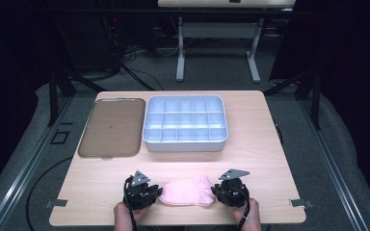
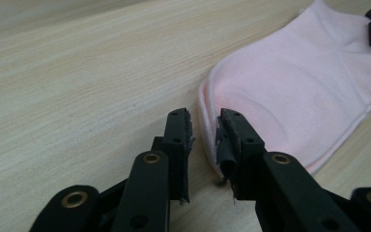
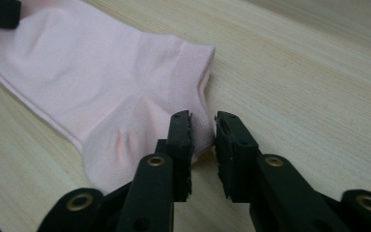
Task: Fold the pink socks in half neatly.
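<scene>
Light wood table (image 1: 250,159) at frame centre, dark room w/ grey floor around it, another table's legs at top centre. Pink sock (image 1: 187,191) flat on table at bottom centre of high view, between both tools. Left gripper (image 1: 153,194) at bottom left-centre, at sock's left end; in left gripper view jaws slightly apart w/ narrow gap, sock's (image 2: 294,87) edge hem running up thru that gap, not pinched tight yet, right jaw over the fabric, left jaw over bare wood. Right gripper (image 1: 217,192) at bottom right-centre, at sock's right end; in right gripper view jaws parted by a narrow gap, left jaw lying over sock's (image 3: 101,92) corner, fabric edge at the gap, right jaw over wood; no firm grip visible. Pale blue divided organiser box (image 1: 185,123) upper centre, compartments look bare. Brown flat tray (image 1: 112,127) just beside it, upper left. Both well apart from sock.
</scene>
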`<state>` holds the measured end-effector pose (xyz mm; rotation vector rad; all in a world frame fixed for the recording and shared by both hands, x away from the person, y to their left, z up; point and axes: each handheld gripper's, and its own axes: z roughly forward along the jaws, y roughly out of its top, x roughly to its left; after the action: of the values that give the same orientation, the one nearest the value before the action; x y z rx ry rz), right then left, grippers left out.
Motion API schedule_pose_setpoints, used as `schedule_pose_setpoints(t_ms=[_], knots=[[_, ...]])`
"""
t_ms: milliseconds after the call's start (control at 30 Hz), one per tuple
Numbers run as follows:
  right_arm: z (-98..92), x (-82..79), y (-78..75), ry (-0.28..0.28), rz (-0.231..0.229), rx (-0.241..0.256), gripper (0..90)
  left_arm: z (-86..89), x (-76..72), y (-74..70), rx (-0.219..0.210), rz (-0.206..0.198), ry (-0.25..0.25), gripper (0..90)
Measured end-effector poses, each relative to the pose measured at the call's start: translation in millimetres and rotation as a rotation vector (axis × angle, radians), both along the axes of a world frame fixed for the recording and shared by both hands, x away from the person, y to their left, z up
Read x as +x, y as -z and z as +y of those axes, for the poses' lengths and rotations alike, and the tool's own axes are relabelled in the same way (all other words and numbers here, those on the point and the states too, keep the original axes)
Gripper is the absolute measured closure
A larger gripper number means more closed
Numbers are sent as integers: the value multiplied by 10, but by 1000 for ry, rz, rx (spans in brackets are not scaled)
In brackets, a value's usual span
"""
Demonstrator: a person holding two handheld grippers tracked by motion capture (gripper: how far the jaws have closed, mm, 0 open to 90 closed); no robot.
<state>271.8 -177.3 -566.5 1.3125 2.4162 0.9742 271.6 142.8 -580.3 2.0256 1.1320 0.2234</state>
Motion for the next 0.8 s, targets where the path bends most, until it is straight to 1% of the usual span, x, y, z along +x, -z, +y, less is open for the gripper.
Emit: schedule_pose_setpoints(t_ms=[33,67,100,200,333,367,400,433,467,500,533,567,600,700,767,800], knots=[[-12,2,-3,-5,6,11,755,26,-14,8,-6,-22,7,692],[-19,0,-3,-2,8,15,754,41,-16,16,-18,-23,17,692],[-26,0,-2,-1,11,18,756,46,-21,26,-27,-28,13,692],[-29,3,6,-6,14,17,762,50,-29,37,-22,-38,23,721],[-4,-5,26,-15,5,2,862,37,-47,59,-28,-51,31,787],[6,-10,19,-21,-2,-9,891,44,-58,80,-42,-64,18,814],[6,-10,19,-21,-2,-9,891,44,-58,80,-42,-64,18,823],[15,-13,13,-27,-4,-16,898,52,-60,92,-56,-63,15,823],[24,-20,0,-32,-10,-23,900,62,-61,100,-63,-65,13,851],[24,-20,0,-32,-10,-23,900,62,-61,100,-63,-65,13,856],[21,-16,-9,-38,-2,-28,893,69,-56,104,-64,-64,17,859],[20,-13,-9,-33,-4,-18,860,69,-56,104,-64,-64,17,860],[7,-5,-20,-37,-5,-7,799,83,-46,113,-80,-54,18,860],[-1,30,-49,-35,-5,11,707,82,-44,120,-85,-54,11,861],[10,54,-49,-41,-4,12,705,80,-47,122,-85,-56,11,862],[25,74,-43,-59,5,11,710,82,-44,124,-90,-51,10,862]])
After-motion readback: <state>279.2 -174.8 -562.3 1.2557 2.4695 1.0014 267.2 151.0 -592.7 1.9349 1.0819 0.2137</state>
